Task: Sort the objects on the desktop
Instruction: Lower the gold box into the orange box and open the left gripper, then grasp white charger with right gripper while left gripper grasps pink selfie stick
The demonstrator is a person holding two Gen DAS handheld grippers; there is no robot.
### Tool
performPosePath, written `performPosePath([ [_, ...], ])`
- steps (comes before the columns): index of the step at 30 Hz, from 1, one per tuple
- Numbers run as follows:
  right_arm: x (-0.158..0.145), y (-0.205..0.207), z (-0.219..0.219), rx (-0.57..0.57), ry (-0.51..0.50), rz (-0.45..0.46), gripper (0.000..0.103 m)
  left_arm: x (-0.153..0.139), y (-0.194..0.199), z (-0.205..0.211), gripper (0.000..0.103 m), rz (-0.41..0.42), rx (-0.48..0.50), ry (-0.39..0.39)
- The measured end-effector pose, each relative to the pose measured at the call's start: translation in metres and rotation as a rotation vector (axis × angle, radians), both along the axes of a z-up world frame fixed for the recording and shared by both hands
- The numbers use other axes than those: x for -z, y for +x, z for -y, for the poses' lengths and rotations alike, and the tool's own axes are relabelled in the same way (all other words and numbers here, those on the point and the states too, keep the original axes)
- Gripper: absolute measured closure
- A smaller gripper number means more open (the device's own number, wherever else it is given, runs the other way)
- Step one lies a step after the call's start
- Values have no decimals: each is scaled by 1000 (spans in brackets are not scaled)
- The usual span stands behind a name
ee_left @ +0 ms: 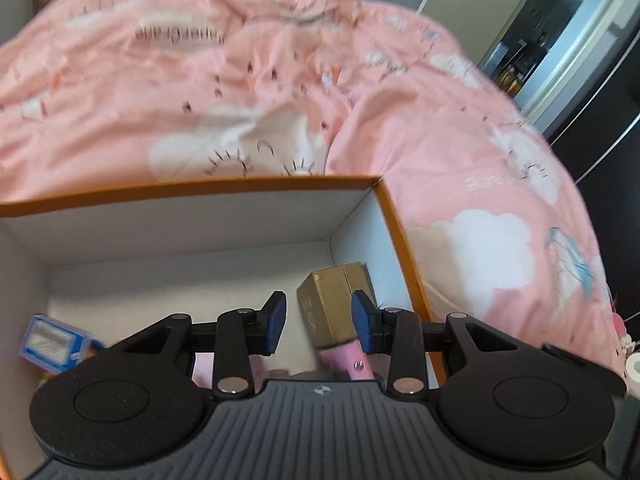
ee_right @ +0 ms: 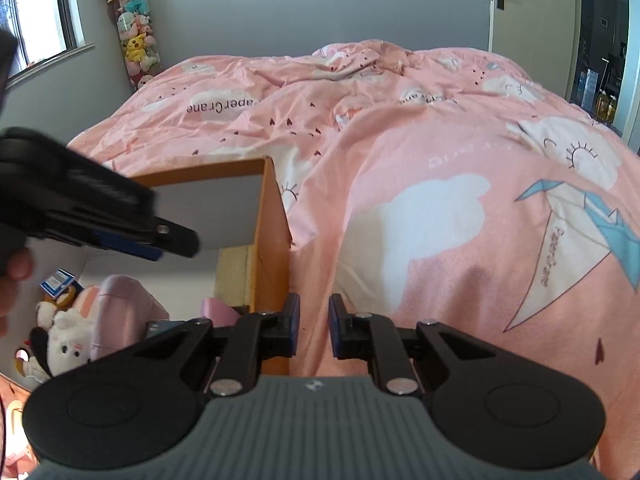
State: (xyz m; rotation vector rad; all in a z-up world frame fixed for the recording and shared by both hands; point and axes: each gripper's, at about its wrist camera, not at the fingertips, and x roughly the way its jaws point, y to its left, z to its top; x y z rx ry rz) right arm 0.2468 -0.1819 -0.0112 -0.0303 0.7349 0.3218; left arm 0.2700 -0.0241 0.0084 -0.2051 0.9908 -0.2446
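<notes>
Left gripper [ee_left: 319, 322]: jaws part-spread, empty, above orange-rimmed box [ee_left: 394, 216]; gold carton [ee_left: 334, 304] beyond the fingertips, inside.
Right gripper [ee_right: 314, 326]: jaws narrowly apart, empty, over pink duvet [ee_right: 420, 152].
Hazard: descending jaws clipping box rim, toppling carton.

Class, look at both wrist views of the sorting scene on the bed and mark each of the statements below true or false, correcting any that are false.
1. The left gripper has nothing between its fingers. True.
2. The box has a green rim. False: its rim is orange and its inner walls are white.
3. A gold carton stands in the box's far right corner. True.
4. The quilt is plain blue. False: it is pink with white clouds and a blue paper crane.
5. The right gripper hovers over the quilt, beside the box. True.
6. The plush toy lies on the quilt outside the box. False: it lies inside the box.
</notes>
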Motion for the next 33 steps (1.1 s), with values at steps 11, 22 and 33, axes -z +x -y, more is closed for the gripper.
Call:
performPosePath([
  [11, -27, -44, -18, -74, -10, 70, 81, -51, -100, -37, 62, 216, -30, 111],
  [22, -38, -108, -50, -331, 157, -3, 61, -25, -173, -107, 62, -3, -211, 65],
  [33, 44, -121, -110, -526, 49, -431, 63, 37, -199, -138, 53, -272, -294, 65],
])
